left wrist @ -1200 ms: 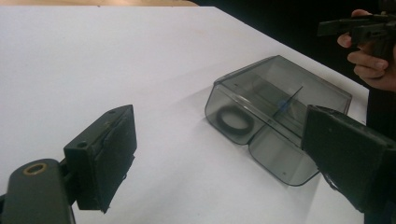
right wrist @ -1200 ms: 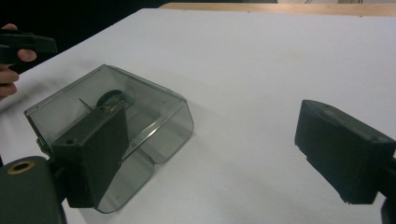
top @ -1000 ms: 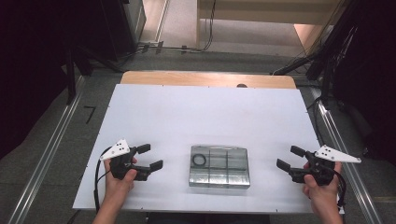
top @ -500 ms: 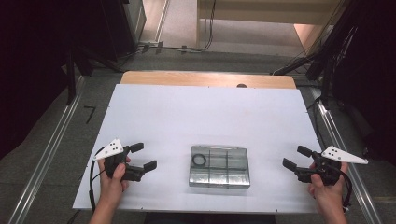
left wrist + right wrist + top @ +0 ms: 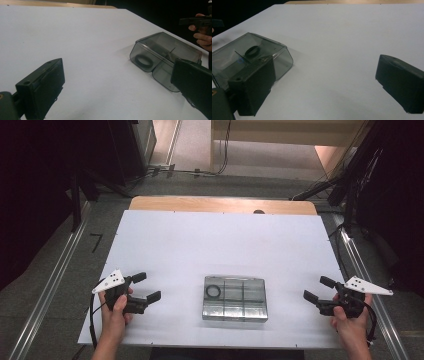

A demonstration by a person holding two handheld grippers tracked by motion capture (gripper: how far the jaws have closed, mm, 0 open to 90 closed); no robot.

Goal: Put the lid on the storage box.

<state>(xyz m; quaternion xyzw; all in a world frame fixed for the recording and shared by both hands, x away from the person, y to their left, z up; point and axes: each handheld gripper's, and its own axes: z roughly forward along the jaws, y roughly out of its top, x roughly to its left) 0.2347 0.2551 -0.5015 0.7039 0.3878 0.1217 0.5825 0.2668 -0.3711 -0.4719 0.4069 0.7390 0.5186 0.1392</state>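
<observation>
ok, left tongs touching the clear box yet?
Apart. In the high view, the left tongs sit open well to the left of the clear box, with bare white table between them.

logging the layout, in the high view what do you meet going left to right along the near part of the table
left hand-held gripper → clear compartment box with a black ring in its far left compartment → right hand-held gripper

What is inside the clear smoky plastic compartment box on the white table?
The clear smoky plastic compartment box holds a black ring in its far-left compartment. The other compartments look empty, though the tinted lid and glare blur their contents.
</observation>
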